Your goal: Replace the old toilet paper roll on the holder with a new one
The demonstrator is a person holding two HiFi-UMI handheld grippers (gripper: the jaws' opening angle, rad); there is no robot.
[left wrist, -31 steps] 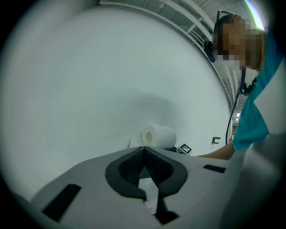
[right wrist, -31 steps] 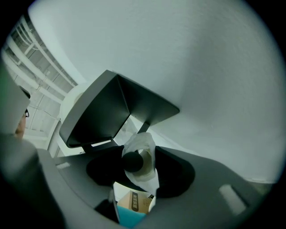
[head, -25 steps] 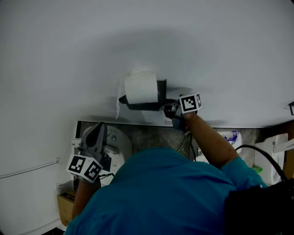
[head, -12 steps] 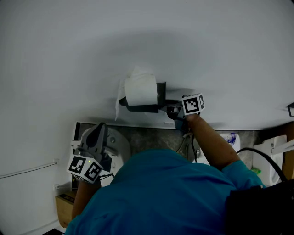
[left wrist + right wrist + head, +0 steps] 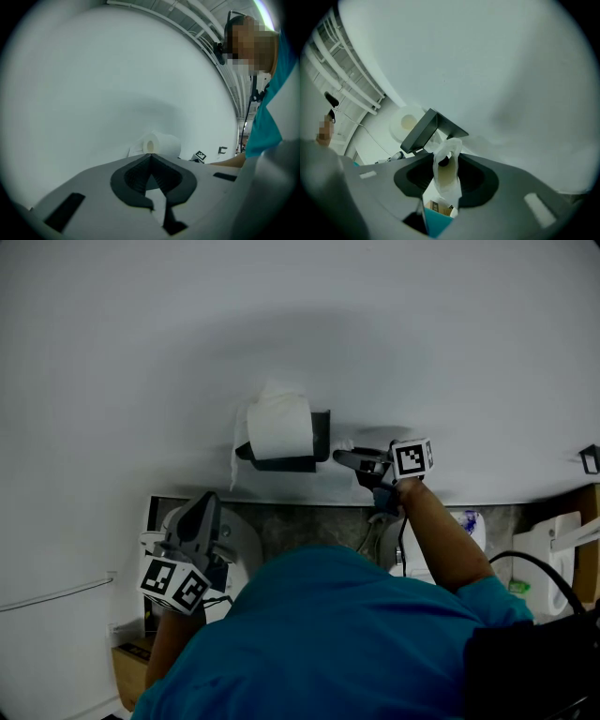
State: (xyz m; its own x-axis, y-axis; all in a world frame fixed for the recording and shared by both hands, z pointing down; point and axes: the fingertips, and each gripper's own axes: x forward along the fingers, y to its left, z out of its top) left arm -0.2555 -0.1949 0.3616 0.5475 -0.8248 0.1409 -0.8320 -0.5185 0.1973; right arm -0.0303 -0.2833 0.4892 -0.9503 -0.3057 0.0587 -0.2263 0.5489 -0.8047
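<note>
A full white toilet paper roll [image 5: 278, 427] sits on the dark wall holder [image 5: 321, 435], with a loose sheet hanging at its left. My right gripper [image 5: 345, 458] is just right of the holder, pointing at it. Its jaws are closing on the old roll [image 5: 446, 169], a pale core with shreds of white paper, which stands between the pads. The right gripper view shows the holder [image 5: 425, 127] and the full roll [image 5: 406, 123] beyond the jaws. My left gripper [image 5: 201, 509] is low at the left, shut and empty, well below the roll [image 5: 159, 143].
A white rounded fixture [image 5: 242, 542] lies under the left gripper. A strip of dark floor [image 5: 309, 519] runs along the wall's foot. A cardboard box [image 5: 131, 662] is at the lower left, white containers [image 5: 555, 545] at the right. A thin cable [image 5: 56, 594] crosses the wall at left.
My right gripper has drawn back to the right, away from the holder, with the pale core in it. The full roll stays on the holder. The left gripper has kept still.
</note>
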